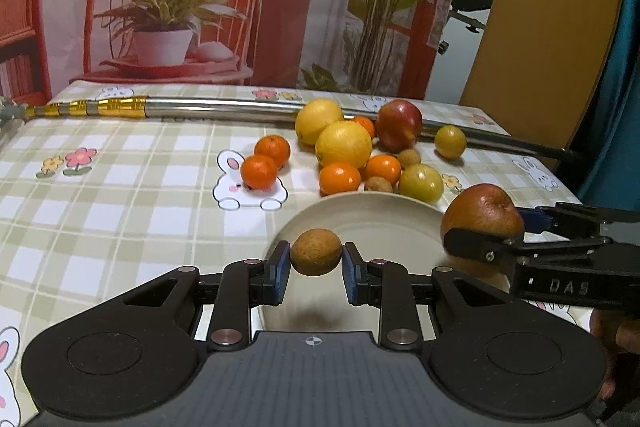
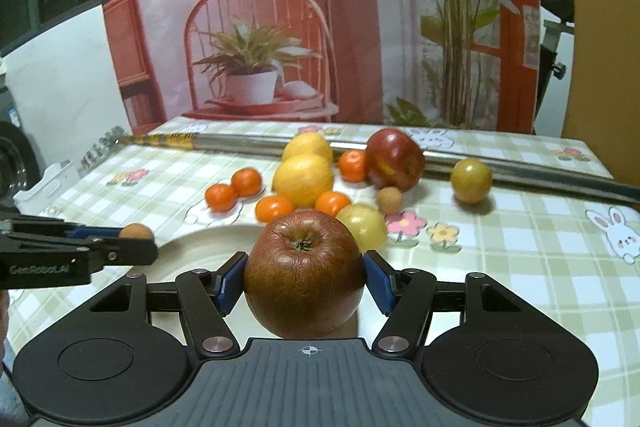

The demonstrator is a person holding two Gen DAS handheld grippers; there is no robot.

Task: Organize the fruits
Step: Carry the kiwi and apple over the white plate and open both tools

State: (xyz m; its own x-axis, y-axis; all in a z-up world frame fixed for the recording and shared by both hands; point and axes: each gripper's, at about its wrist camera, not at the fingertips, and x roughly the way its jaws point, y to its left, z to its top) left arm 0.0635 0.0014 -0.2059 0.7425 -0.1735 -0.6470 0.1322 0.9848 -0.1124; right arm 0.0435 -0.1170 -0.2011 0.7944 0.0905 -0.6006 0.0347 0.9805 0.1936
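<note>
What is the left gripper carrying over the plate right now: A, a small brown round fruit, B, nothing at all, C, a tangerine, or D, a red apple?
A: the left gripper is shut on a small brown round fruit above the plate, while the brownish-red apple sits in the right gripper.

Longan (image 1: 316, 252) small, brown, held above the plate (image 1: 384, 223) | dull red apple (image 2: 304, 273) stem up, gripped over plate rim | remaining fruits (image 1: 344, 143) clustered behind on bench
</note>
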